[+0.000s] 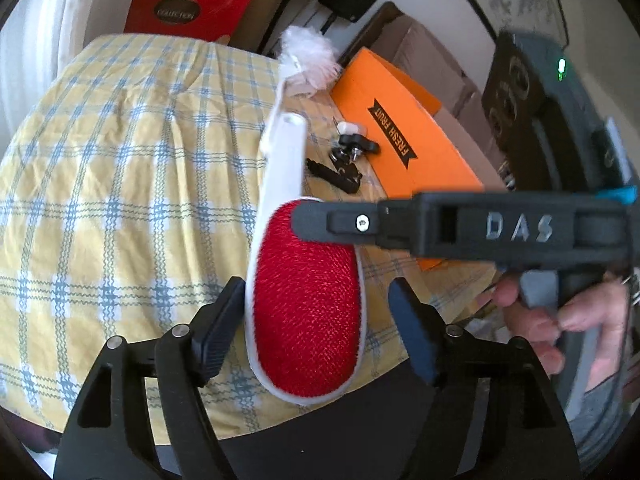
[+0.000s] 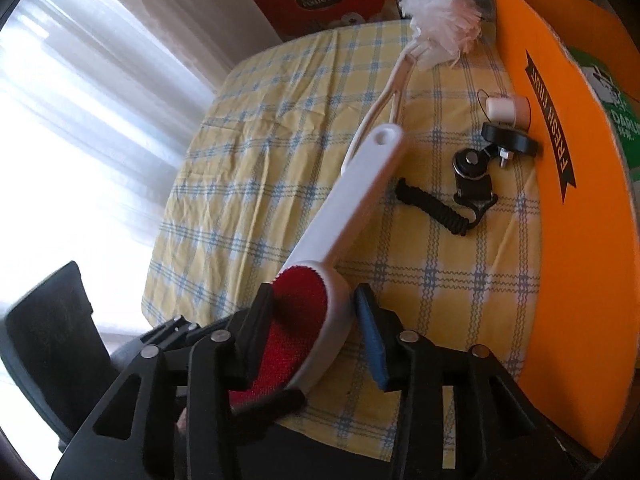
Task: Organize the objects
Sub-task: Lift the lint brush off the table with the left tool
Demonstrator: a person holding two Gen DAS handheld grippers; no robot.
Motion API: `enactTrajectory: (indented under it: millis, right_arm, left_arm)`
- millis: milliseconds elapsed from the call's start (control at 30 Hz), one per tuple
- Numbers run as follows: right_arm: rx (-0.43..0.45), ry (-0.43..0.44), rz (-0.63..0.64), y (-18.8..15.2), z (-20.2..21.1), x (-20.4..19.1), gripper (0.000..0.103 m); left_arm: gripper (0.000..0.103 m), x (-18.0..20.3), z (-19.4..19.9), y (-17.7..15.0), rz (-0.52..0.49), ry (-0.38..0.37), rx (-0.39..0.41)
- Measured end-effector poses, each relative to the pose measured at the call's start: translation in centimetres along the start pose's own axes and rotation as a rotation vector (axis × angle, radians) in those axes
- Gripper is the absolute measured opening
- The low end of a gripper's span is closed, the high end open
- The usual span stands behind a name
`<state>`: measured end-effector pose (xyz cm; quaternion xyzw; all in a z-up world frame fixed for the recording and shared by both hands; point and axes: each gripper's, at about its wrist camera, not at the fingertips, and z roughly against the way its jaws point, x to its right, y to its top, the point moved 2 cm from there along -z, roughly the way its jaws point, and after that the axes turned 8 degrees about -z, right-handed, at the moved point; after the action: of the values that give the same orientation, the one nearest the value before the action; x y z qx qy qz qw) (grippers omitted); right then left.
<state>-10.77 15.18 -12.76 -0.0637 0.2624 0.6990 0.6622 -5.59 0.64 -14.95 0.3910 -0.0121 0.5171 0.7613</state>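
Note:
A lint brush with a red pad and white handle (image 1: 304,312) (image 2: 352,200) lies over the near edge of the yellow checked tablecloth (image 1: 132,184) (image 2: 272,152). My left gripper (image 1: 320,332) is open, its jaws on either side of the red pad, with a gap on the right side. My right gripper (image 2: 316,332) also straddles the brush head; its jaws are open, the left pad against the red face. In the left wrist view one right finger (image 1: 328,220) reaches in across the top of the pad.
A white fluffy duster (image 1: 308,60) (image 2: 440,12) lies beyond the brush. Small black hardware with a coiled cord (image 1: 340,168) (image 2: 464,184) and a small white cylinder (image 2: 504,108) lie by an orange "Fresh Fruit" box (image 1: 400,136) (image 2: 580,184) on the right. A red box (image 1: 188,8) stands behind.

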Motion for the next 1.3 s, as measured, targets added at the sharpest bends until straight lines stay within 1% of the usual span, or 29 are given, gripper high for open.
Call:
enactTrajectory:
  millis: [33,100,133,167,200,267,333,433,467,533,600,633,667,700,733,867,967,1067,1133,1300]
  right_arm:
    - [0.002,0.004,0.004,0.0,0.2,-0.1,0.034]
    - [0.000,0.015,0.013,0.0,0.5,-0.3,0.033]
    - [0.001,0.019,0.020,-0.1,0.6,-0.5,0.032]
    - [0.002,0.020,0.029,-0.1,0.7,-0.7,0.032]
    - [0.006,0.013,0.038,-0.1,0.8,-0.8,0.032]
    - [0.008,0.009,0.044,-0.1,0.8,-0.9,0.032]
    - [-0.005,0.023,0.025,-0.2,0.7,-0.9,0.032]
    - [-0.008,0.039,-0.002,-0.3,0.8,-1.0,0.035]
    - [-0.009,0.043,-0.015,-0.4,0.9,-1.0,0.037]
    - [-0.012,0.055,-0.028,-0.5,1.3,-1.1,0.040]
    - [-0.019,0.059,-0.033,-0.5,1.4,-1.2,0.041]
    - [-0.032,0.066,-0.037,-0.6,1.5,-1.4,0.043]
    - [-0.046,0.073,-0.036,-0.7,1.5,-1.5,0.042]
    - [-0.060,0.082,-0.031,-0.8,1.4,-1.9,0.040]
    - [-0.055,0.073,-0.017,-1.0,1.6,-2.3,0.039]
    - [-0.015,0.085,0.016,-0.8,3.5,-3.5,0.033]
    - [0.008,0.095,0.033,-0.4,5.5,-4.2,0.033]
    - [0.045,0.093,0.047,0.2,7.8,-4.7,0.033]
    - [0.069,0.091,0.049,0.8,9.6,-4.6,0.032]
    - [0.117,0.082,0.044,1.1,13.6,-2.8,0.032]
  left_arm:
    - [0.069,0.2,-0.1,0.0,-0.010,0.011,-0.002]
    - [0.069,0.6,-0.3,0.0,-0.023,0.031,-0.005]
    - [0.066,0.7,-0.3,0.0,-0.027,0.040,-0.008]
    - [0.060,0.7,-0.3,0.0,-0.028,0.050,-0.010]
    - [0.058,0.5,-0.3,0.0,-0.025,0.061,-0.012]
    - [0.058,0.0,-0.1,0.0,0.008,0.026,-0.006]
    - [0.058,-0.3,0.0,0.0,0.028,0.010,-0.002]
    - [0.057,-0.4,0.1,-0.1,0.035,0.012,0.000]
    - [0.057,-0.4,0.2,-0.1,0.038,0.013,0.000]
    - [0.058,-0.4,0.2,-0.2,0.046,0.005,0.001]
    - [0.058,-0.3,0.2,-0.2,0.054,-0.004,0.003]
    - [0.058,-0.3,0.2,-0.2,0.061,-0.015,0.004]
    - [0.058,-0.1,0.3,-0.3,0.066,-0.024,0.008]
    - [0.058,0.1,0.3,-0.3,0.067,-0.010,0.011]
    - [0.058,0.1,0.4,-0.2,0.067,-0.005,0.015]
    - [0.057,0.7,1.3,0.3,0.066,-0.011,0.033]
    - [0.058,1.9,2.0,1.4,0.043,0.000,0.048]
    - [0.057,3.1,2.5,2.9,0.030,-0.008,0.063]
    - [0.057,4.2,2.5,4.2,0.015,-0.016,0.069]
    - [0.057,7.1,2.0,6.8,-0.018,-0.044,0.077]
